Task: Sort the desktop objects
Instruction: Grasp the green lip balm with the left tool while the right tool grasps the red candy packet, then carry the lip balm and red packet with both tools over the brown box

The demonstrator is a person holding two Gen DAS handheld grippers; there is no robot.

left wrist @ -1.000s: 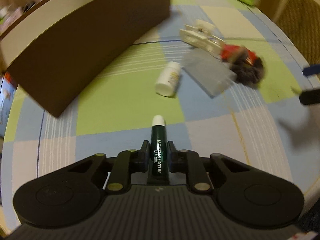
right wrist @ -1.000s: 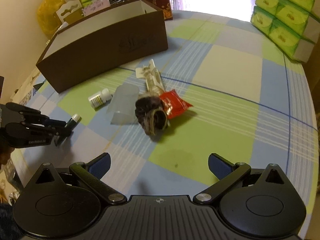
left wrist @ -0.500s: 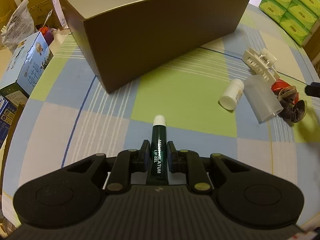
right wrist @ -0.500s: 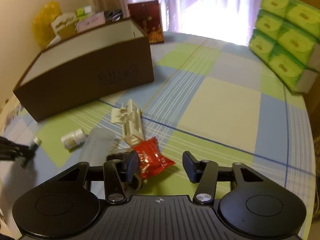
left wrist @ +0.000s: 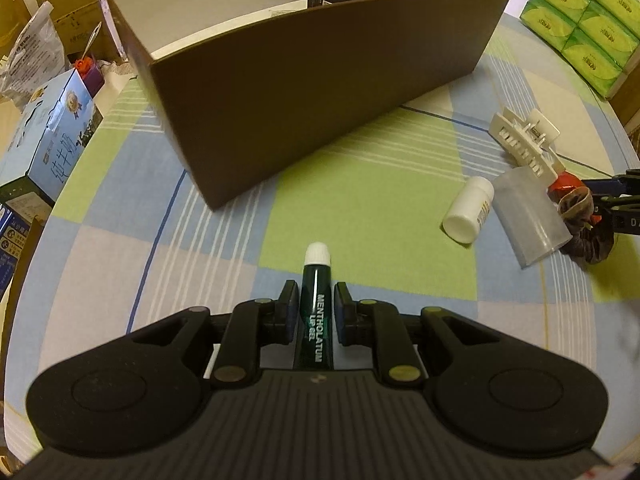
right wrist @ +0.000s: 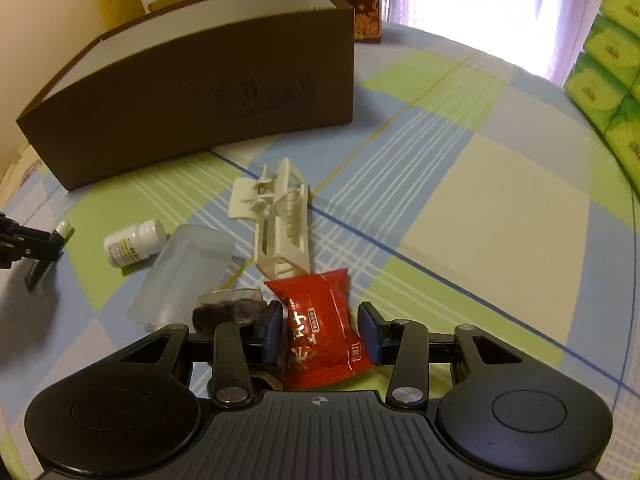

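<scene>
Clamped lip gel [left wrist: 317, 312] left, straddled red packet [right wrist: 320, 332] with fingers wide right; box [left wrist: 320, 92] nearly empty, bottle [left wrist: 468, 210], clip [right wrist: 280, 216] unsorted.

A dark green lip gel tube [left wrist: 316, 312] with a white cap is lying lengthwise, clamped at mid-body, cap pointing toward the brown open-topped box [left wrist: 320, 92], which is holding a dark item in its far corner. A white pill bottle [left wrist: 469, 216] is lying on its side just beside a frosted translucent case [left wrist: 528, 216]. A cream hair claw clip [right wrist: 280, 220] is lying beyond them. A red snack packet [right wrist: 324, 332] is lying flat, touching a dark brown scrunchie [right wrist: 228, 312] at the case's end.
</scene>
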